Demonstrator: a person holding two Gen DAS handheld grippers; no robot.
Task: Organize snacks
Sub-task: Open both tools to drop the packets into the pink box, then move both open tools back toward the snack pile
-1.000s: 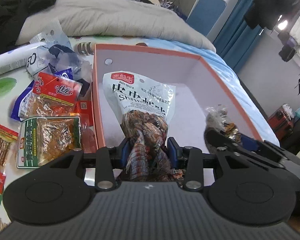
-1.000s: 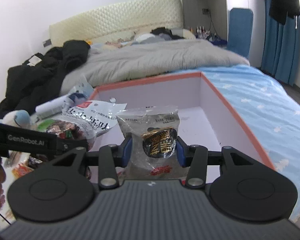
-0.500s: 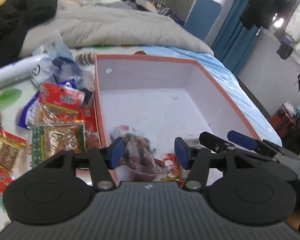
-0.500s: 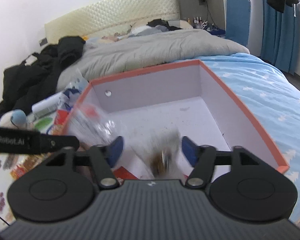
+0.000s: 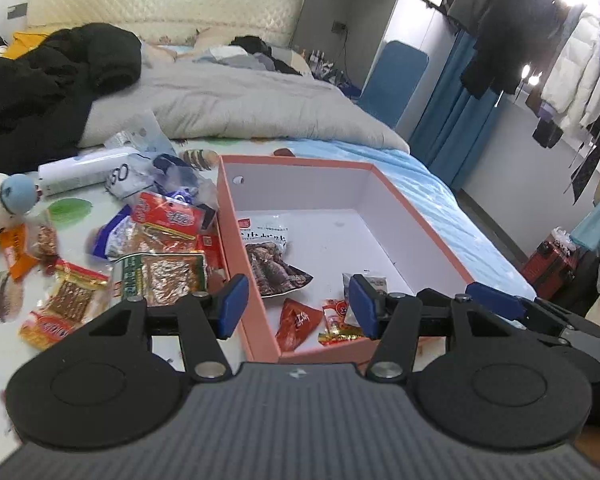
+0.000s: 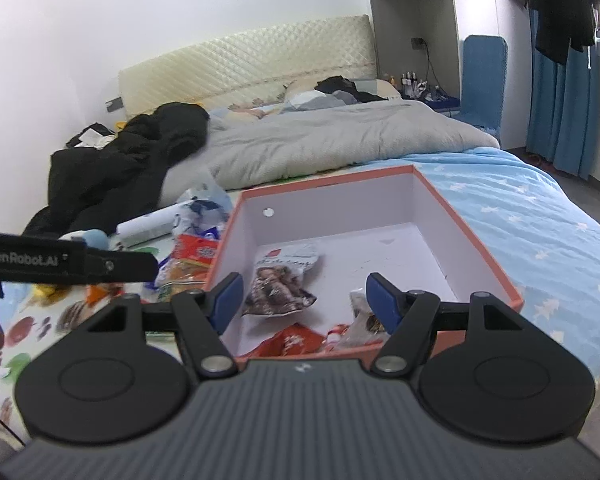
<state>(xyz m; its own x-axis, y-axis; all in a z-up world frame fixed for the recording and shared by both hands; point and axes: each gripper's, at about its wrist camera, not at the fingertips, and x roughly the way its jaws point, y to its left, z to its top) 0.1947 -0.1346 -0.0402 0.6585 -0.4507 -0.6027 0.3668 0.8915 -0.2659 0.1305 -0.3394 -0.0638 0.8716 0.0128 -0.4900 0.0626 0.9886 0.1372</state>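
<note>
An orange box (image 5: 296, 160) with a white inside lies on the bed. In it are a white bag of brown shrimp snack (image 5: 272, 256), a small red packet (image 5: 298, 322), a red-and-yellow packet (image 5: 336, 320) and a clear bag of dark snack (image 6: 364, 316). My left gripper (image 5: 296, 306) hangs open above the box's near left corner, nothing between its blue pads. My right gripper (image 6: 305, 300) is open too, above the near edge, empty; the clear bag lies below its right pad. The shrimp bag (image 6: 278, 284) also shows in the right wrist view.
Left of the box lies a heap of loose snack packets (image 5: 160, 240), with a white tube (image 5: 80, 170) and a plush toy (image 5: 4, 208) beyond. A black coat (image 5: 52, 88) and grey duvet (image 5: 240, 108) fill the far bed. Blue sheet (image 6: 540, 216) lies right of the box.
The left gripper opened and dropped the shrimp bag into the box. The right gripper opened and dropped the clear bag. Both have pulled back and risen.
</note>
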